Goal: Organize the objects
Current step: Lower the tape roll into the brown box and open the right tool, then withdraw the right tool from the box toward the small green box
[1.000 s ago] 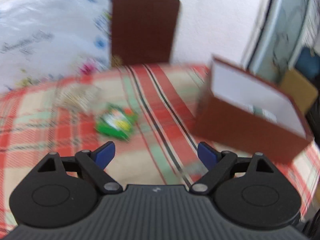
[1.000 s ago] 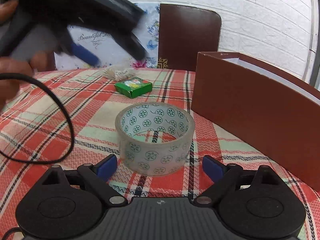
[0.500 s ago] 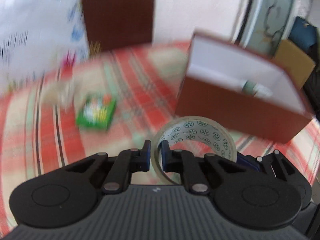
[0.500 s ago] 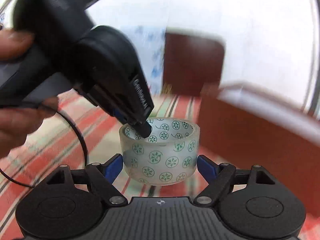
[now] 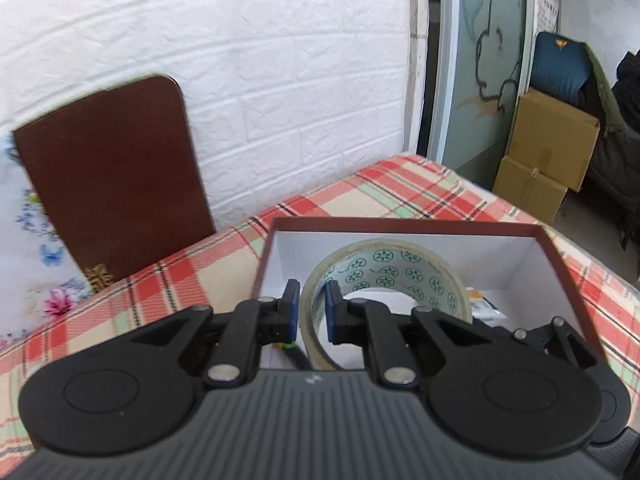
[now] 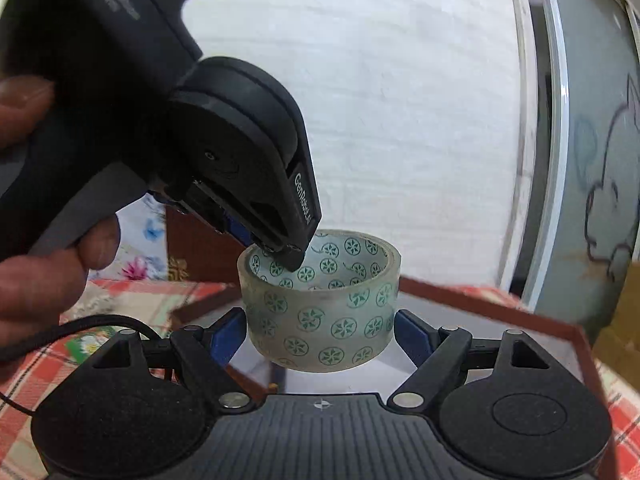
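Tape [image 5: 384, 280] hangs over the open box [image 5: 400, 226], its wall pinched by the left tongs [image 5: 311, 312]; release is what remains. Right tongs [image 6: 320, 330] sit spread wide beside the roll, gripping nothing. Some items already lie in the box; a green packet [image 6: 86, 346] waits on the table [image 5: 140, 300]. Nothing blocks the drop.

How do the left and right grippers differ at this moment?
The left gripper is shut on the tape roll's wall, one finger inside the ring and one outside; the right gripper is open, its fingers flanking the roll with no grip evident. The left comes at the roll from above, the right from the side. Both are at the roll, over the box.
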A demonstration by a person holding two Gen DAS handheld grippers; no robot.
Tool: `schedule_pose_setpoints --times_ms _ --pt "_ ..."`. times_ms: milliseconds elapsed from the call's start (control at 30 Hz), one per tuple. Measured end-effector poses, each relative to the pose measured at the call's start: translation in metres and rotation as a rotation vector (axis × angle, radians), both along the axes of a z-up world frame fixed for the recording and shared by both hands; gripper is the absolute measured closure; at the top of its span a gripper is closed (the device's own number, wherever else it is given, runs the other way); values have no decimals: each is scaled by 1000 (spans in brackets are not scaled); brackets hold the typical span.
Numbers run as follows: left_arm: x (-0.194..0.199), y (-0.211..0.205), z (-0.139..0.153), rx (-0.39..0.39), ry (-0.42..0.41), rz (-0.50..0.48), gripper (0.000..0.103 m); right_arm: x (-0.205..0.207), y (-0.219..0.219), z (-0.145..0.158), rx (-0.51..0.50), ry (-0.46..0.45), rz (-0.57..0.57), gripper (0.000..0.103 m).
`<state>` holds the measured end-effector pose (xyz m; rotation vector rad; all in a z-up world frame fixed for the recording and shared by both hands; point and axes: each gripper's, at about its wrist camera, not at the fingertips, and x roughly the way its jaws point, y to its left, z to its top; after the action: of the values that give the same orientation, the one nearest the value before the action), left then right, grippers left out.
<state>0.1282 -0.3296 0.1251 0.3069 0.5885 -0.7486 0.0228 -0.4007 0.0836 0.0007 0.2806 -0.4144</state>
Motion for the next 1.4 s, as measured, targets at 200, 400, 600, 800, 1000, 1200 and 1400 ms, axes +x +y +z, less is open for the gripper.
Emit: schedule_pose_setpoints --times_ms 200,400,600,800,1000,1200,1400 --pt "6 -7 -17 34 15 32 75 11 -23 -10 47 8 -28 17" --pt "-5 21 -9 -32 43 65 74 -15 -7 -15 6 -64 -51 18" --pt "-38 54 -7 -52 15 103 67 -37 19 -15 -81 -122 -36 18" --pt "-49 92 -16 -45 49 181 66 -52 49 -22 -65 -82 32 17" --pt "-48 130 -37 -9 96 280 66 -46 79 -39 -29 0 86 18" --pt "-45 169 -59 17 139 378 64 -32 90 -50 3 68 126 18" --pt "-40 208 -79 48 142 473 62 -44 123 -58 3 136 171 18"
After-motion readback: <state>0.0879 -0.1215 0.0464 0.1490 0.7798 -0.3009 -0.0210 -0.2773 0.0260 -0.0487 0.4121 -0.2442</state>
